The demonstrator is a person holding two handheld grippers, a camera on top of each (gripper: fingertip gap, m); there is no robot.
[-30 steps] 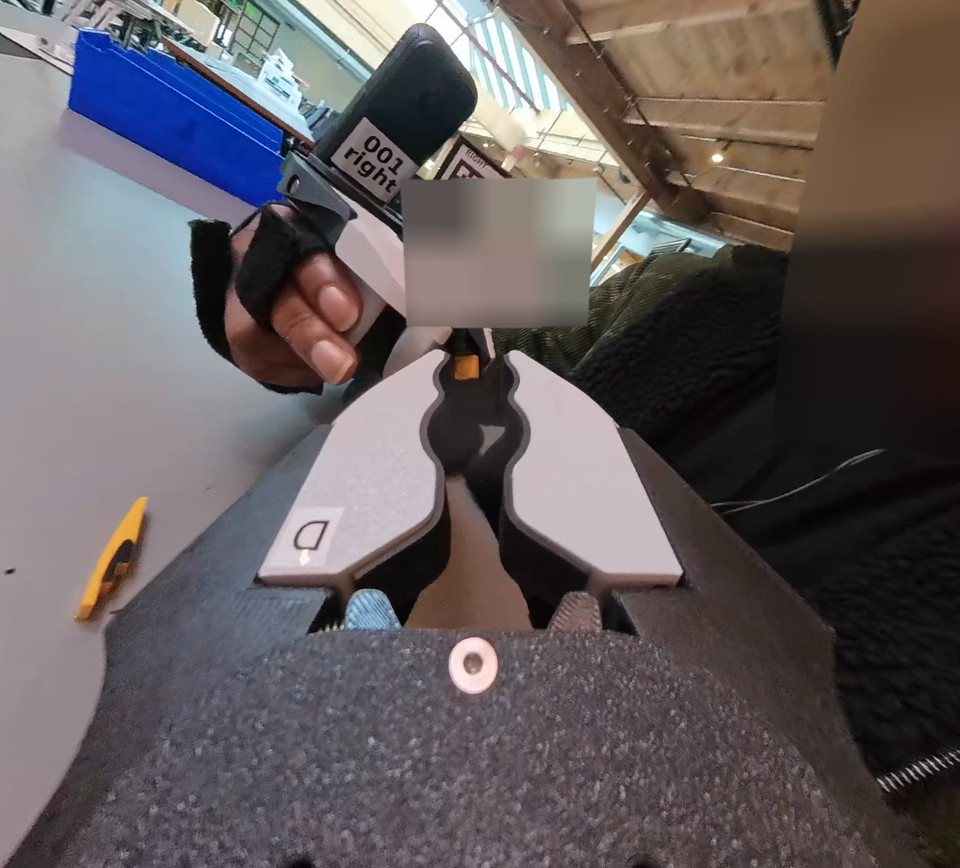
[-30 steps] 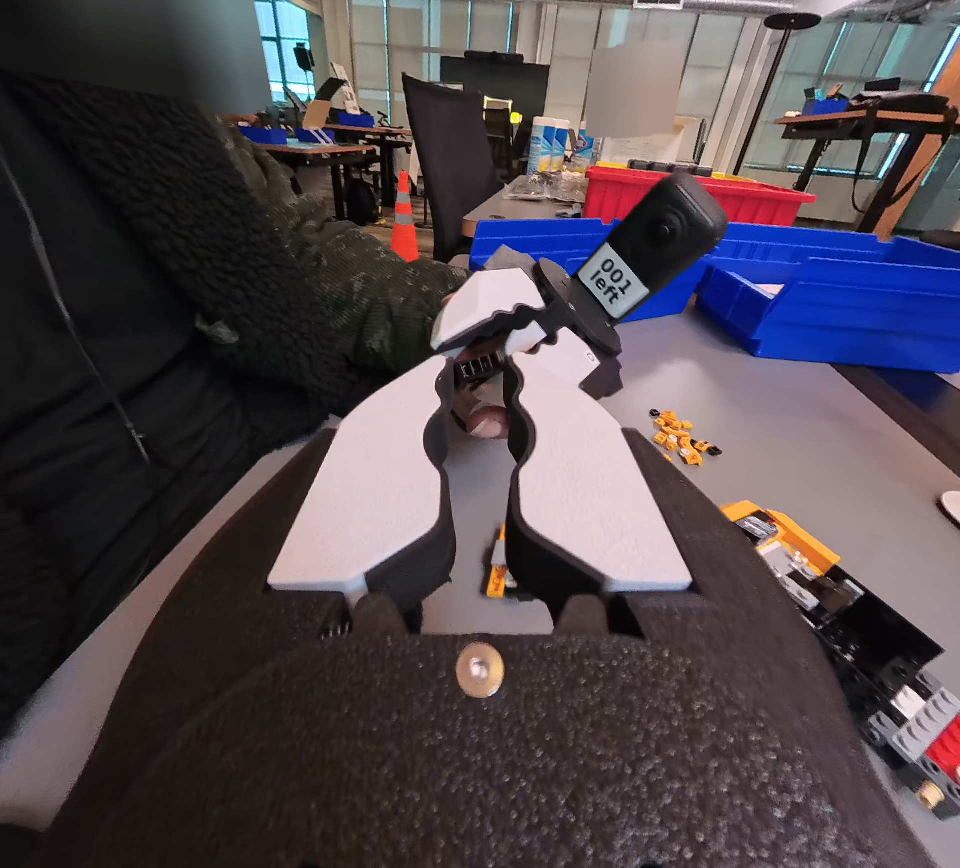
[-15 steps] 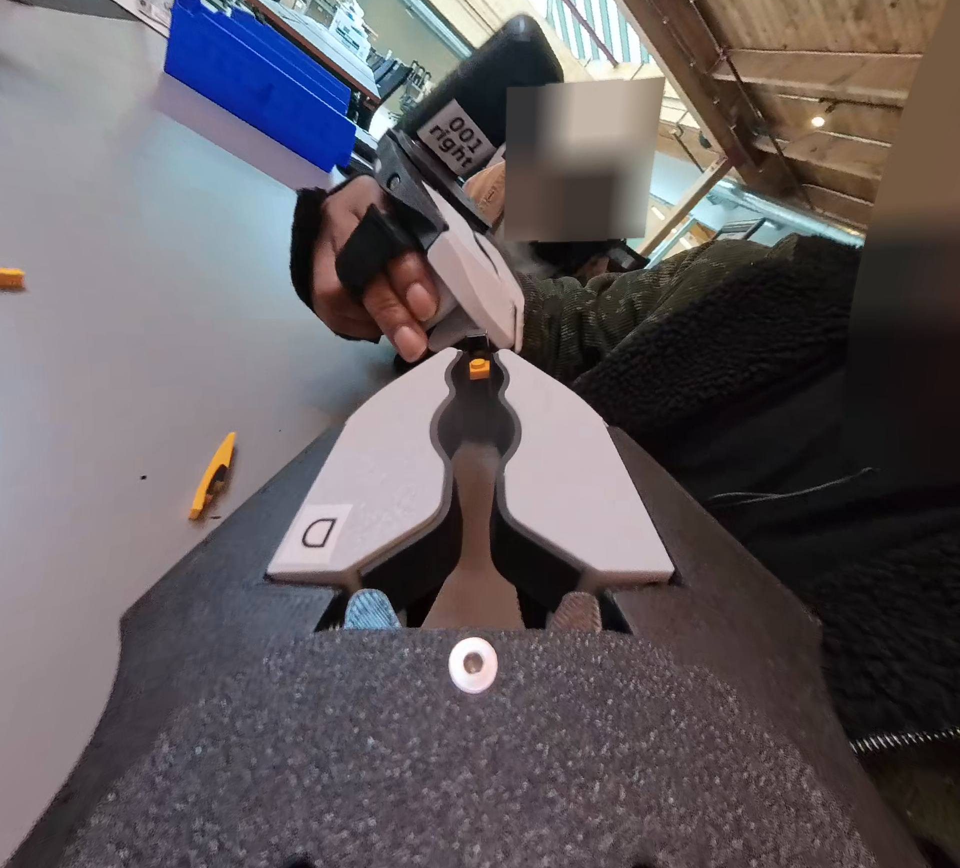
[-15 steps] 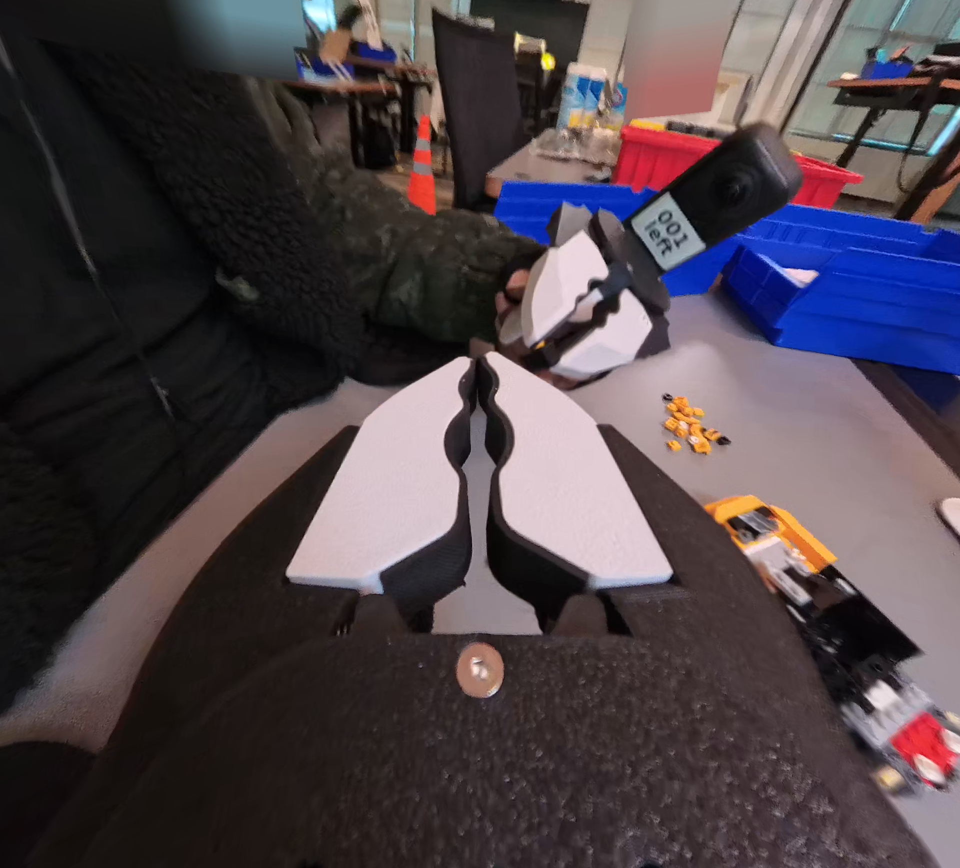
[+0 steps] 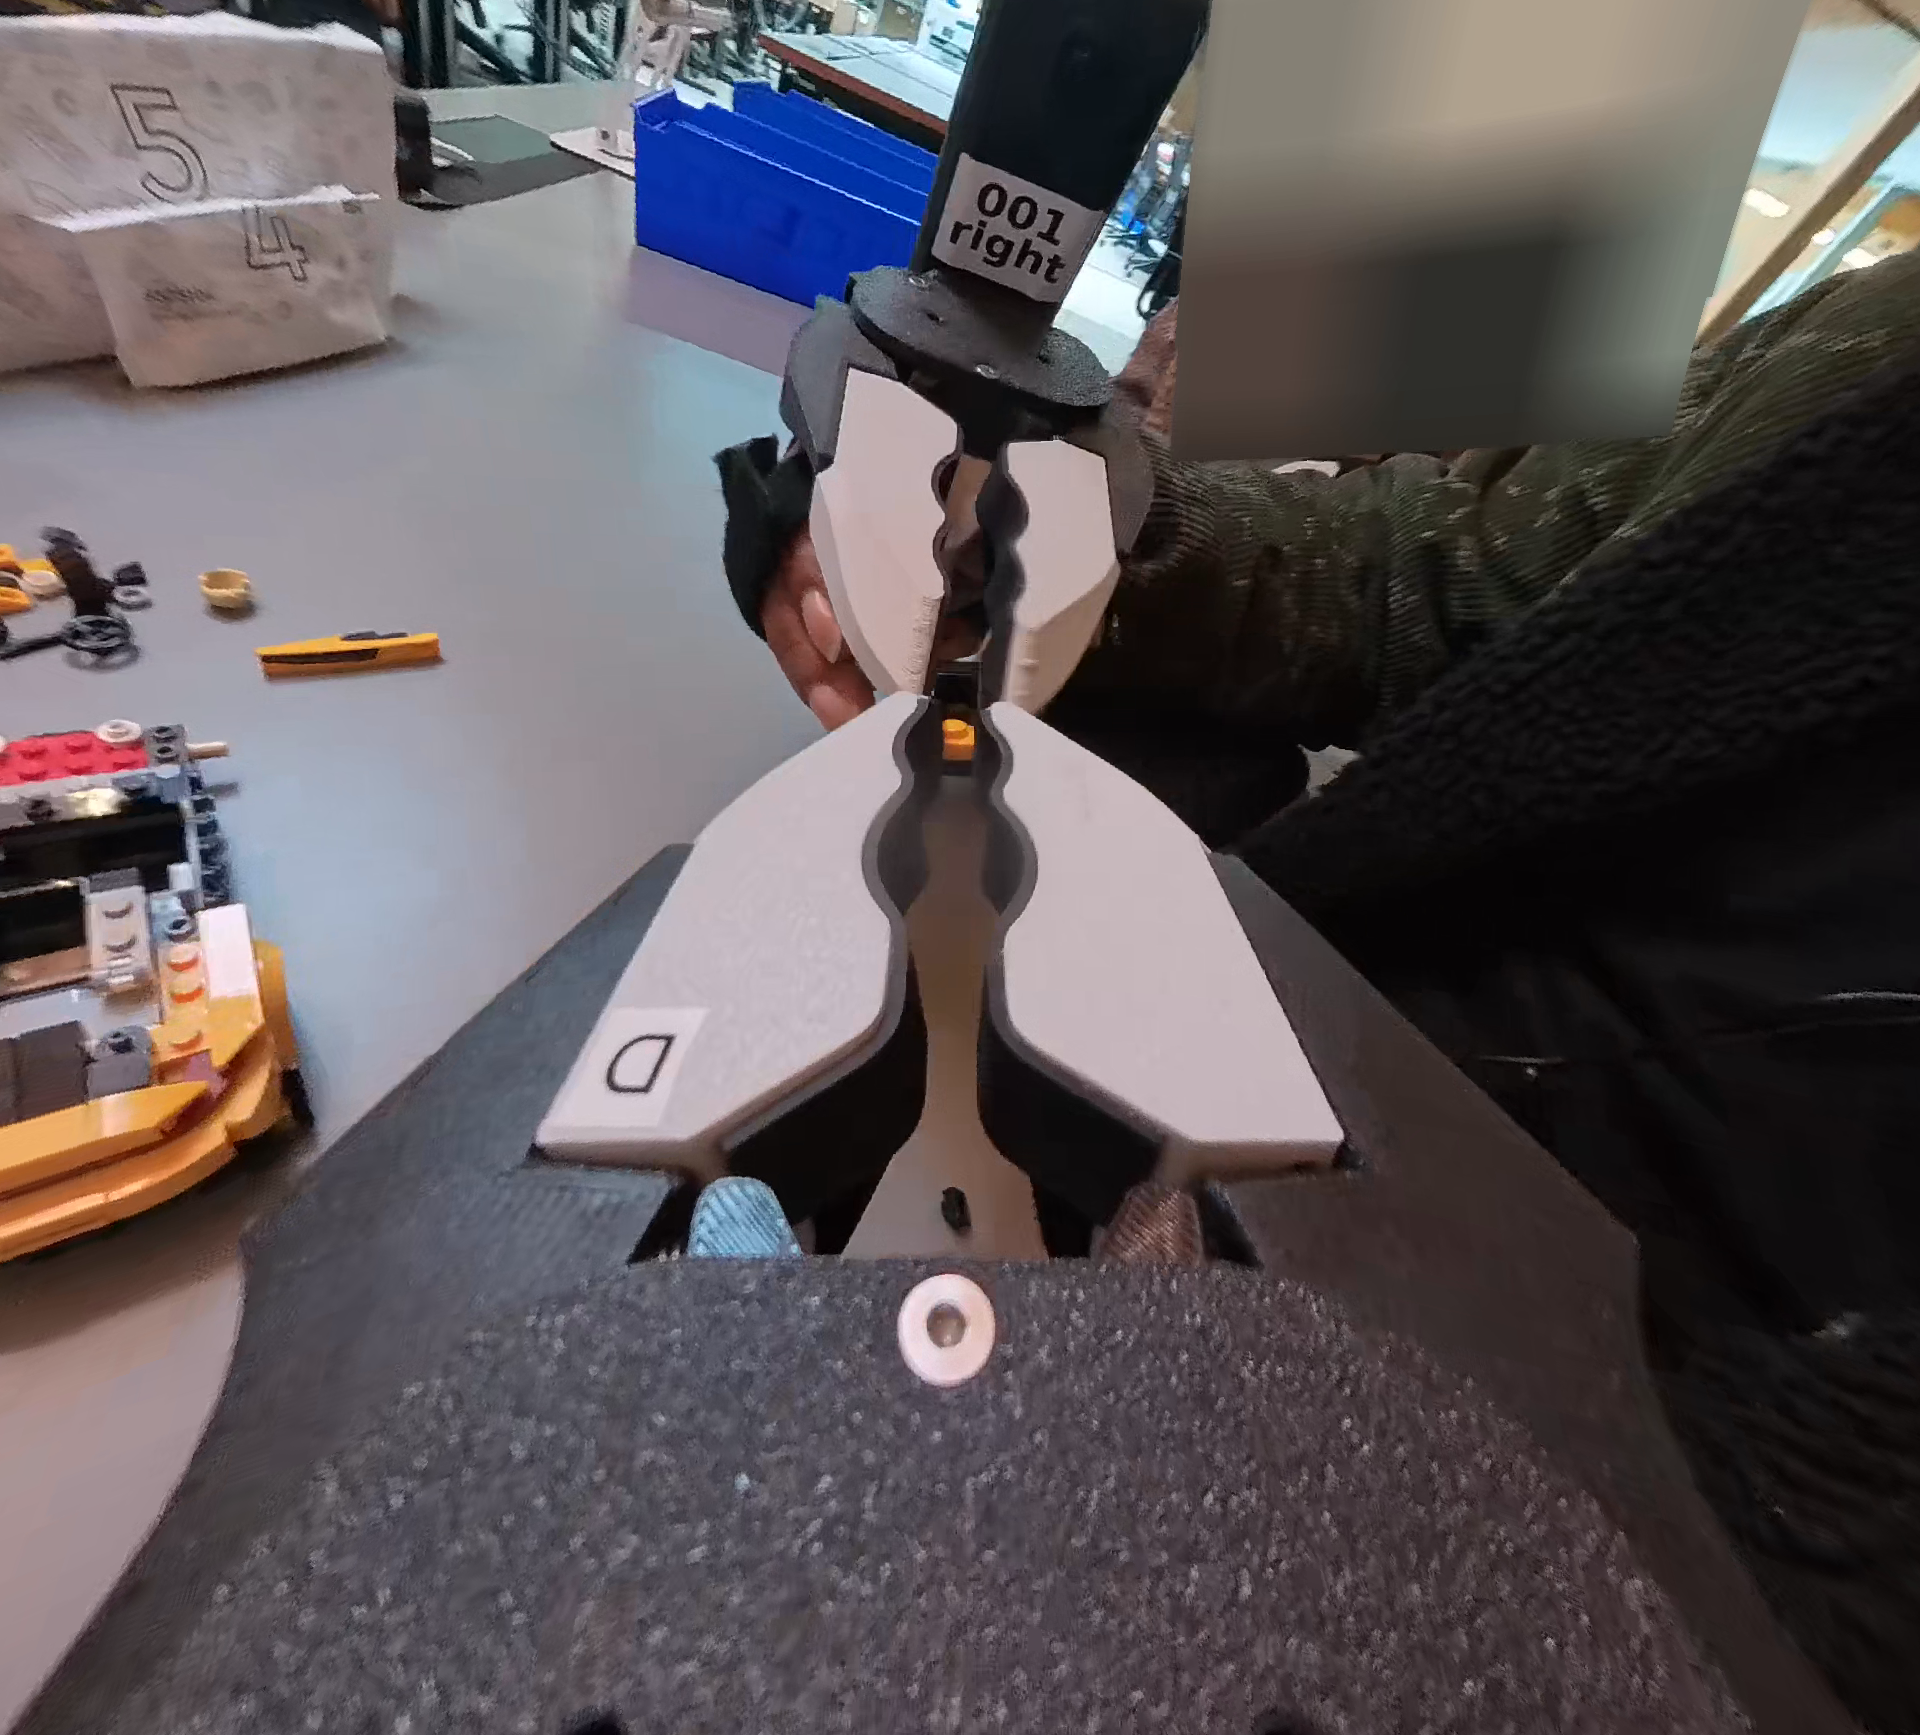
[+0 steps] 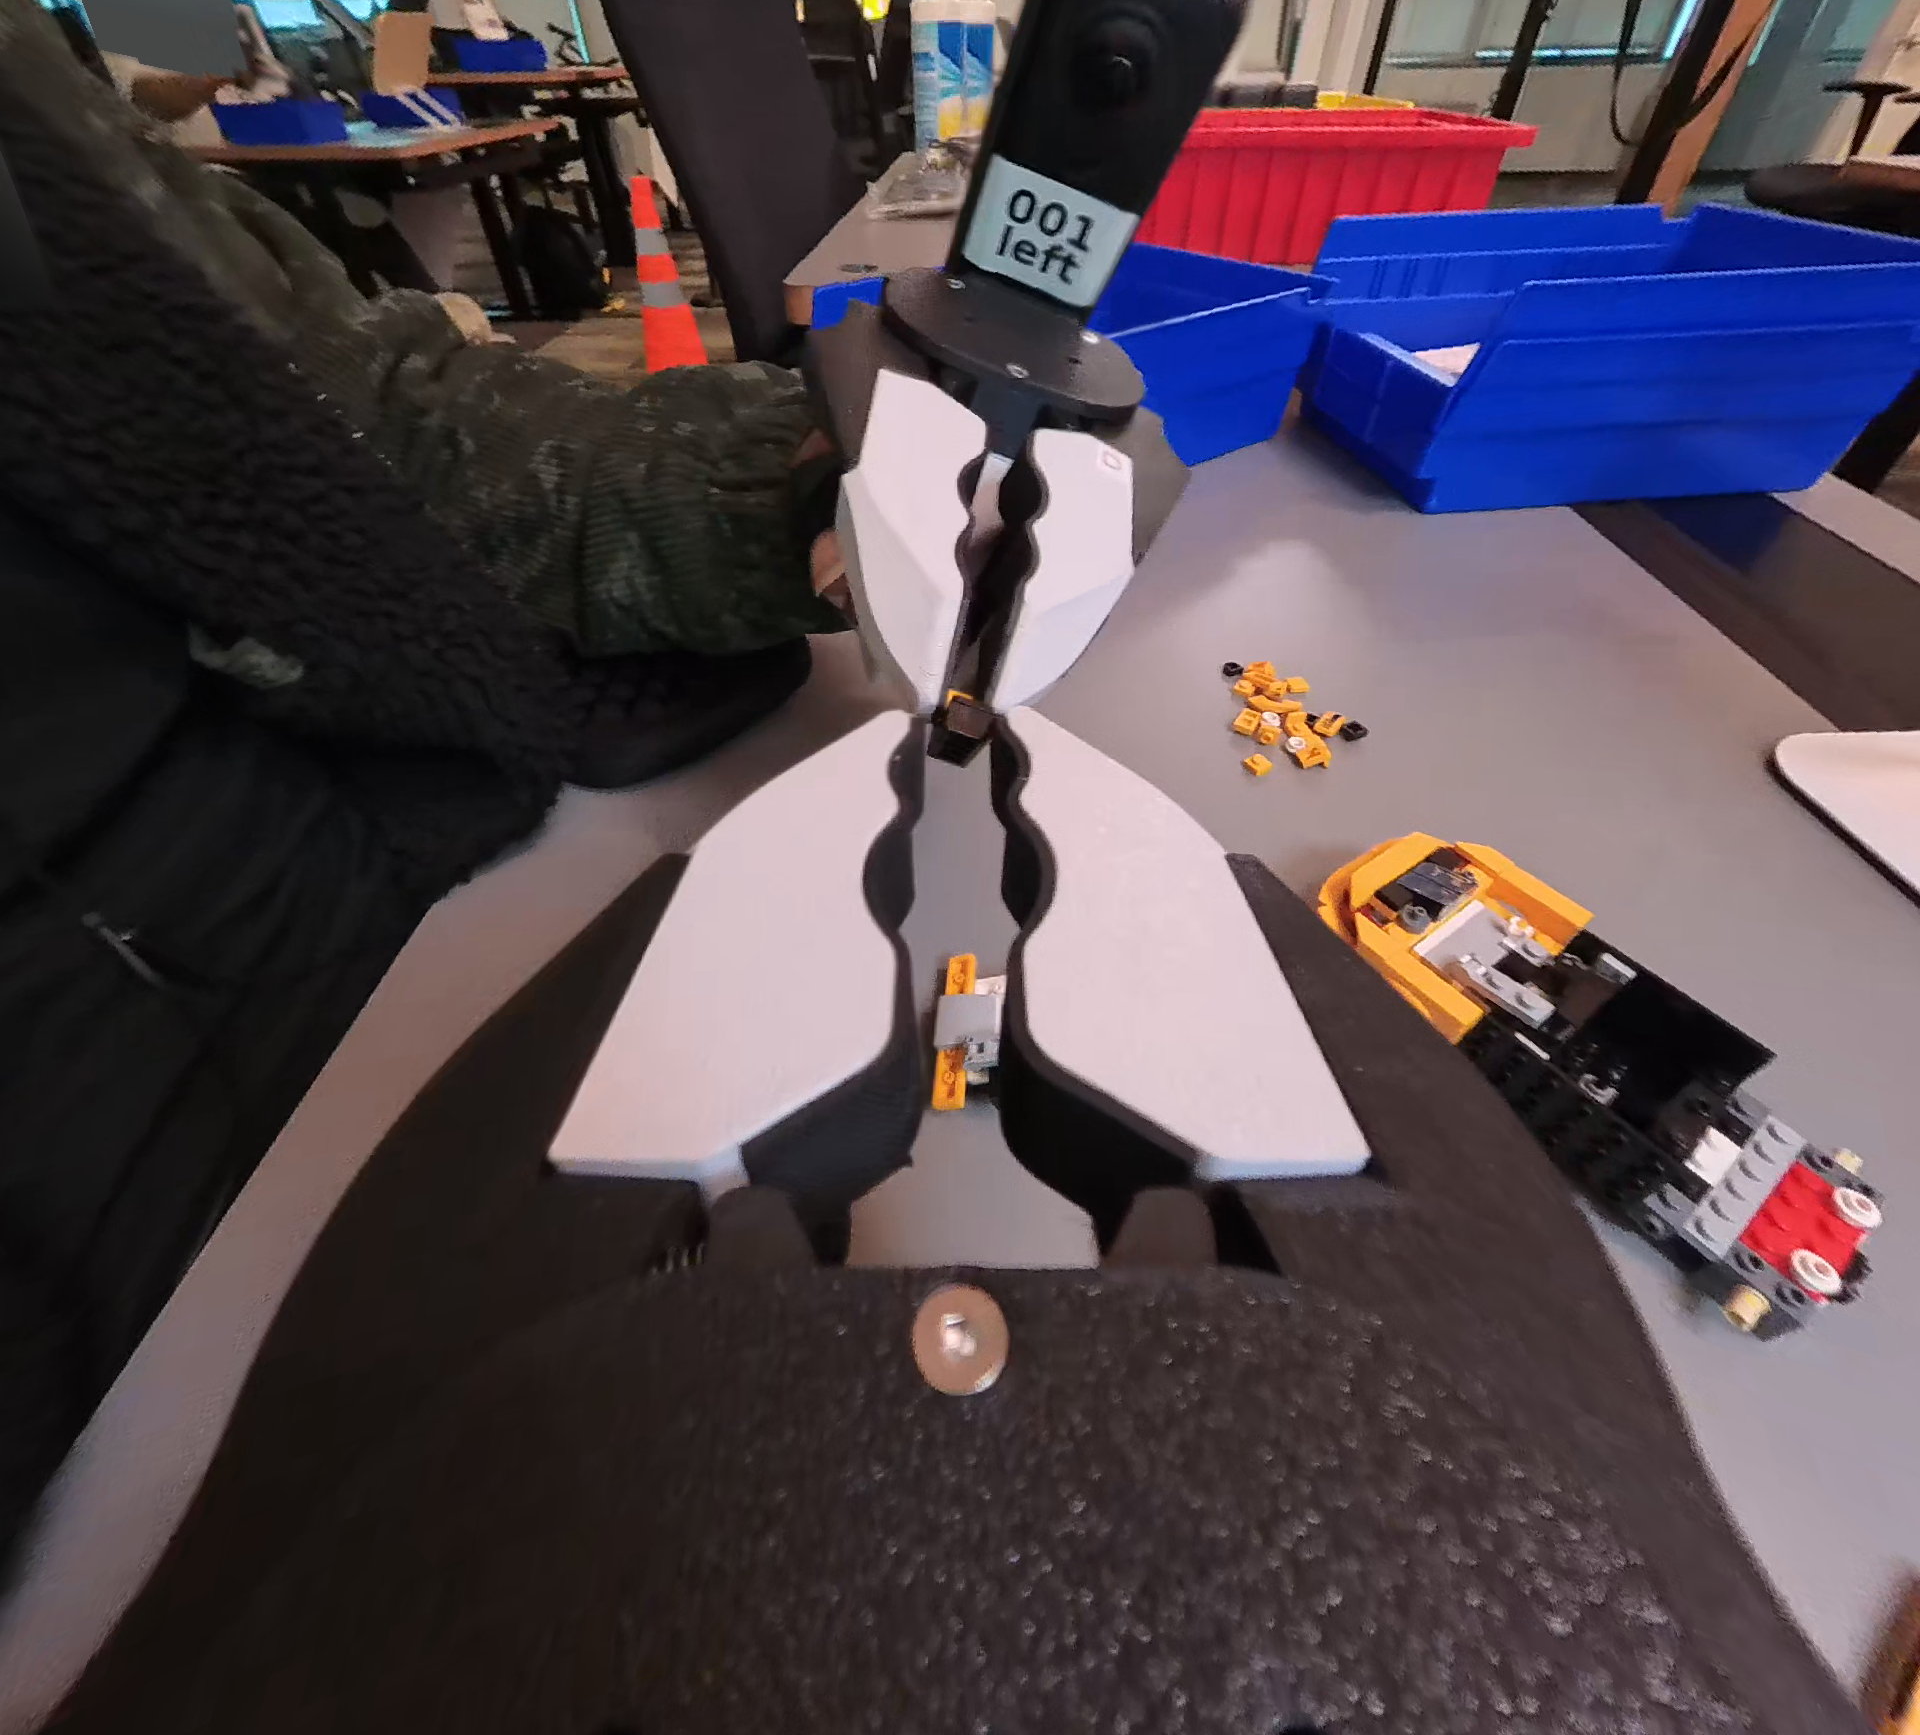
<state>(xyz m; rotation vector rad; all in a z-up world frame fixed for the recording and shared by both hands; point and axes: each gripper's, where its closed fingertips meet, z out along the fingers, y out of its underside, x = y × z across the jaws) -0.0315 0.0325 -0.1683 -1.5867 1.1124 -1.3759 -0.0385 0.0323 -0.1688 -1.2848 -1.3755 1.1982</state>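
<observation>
Fingers of my left gripper are drawn in tight on a small orange piece, pads pressing its sides at the very tips, so the stud on top faces my camera and stays clear. My right gripper meets it tip to tip, its fingers pinched on a small black piece that touches the orange one — the two parts sit end to end in the air above the grey bench, each held by its flanks, which I judge leaves the mating faces free to come together. Both grippers point at one another along nearly one line, each seen head-on from the other's camera; that seems to be why the join lies right at the centre of both views. Lying on the bench below my right fingers is a small grey and orange sub-assembly, untouched. Off to the side sit a partly built orange and black brick car and a loose heap of small orange pieces, both near enough to draw from. A long orange strip rests alone, well apart, and blue bins stand at the far edge, with white numbered bags beyond the car
</observation>
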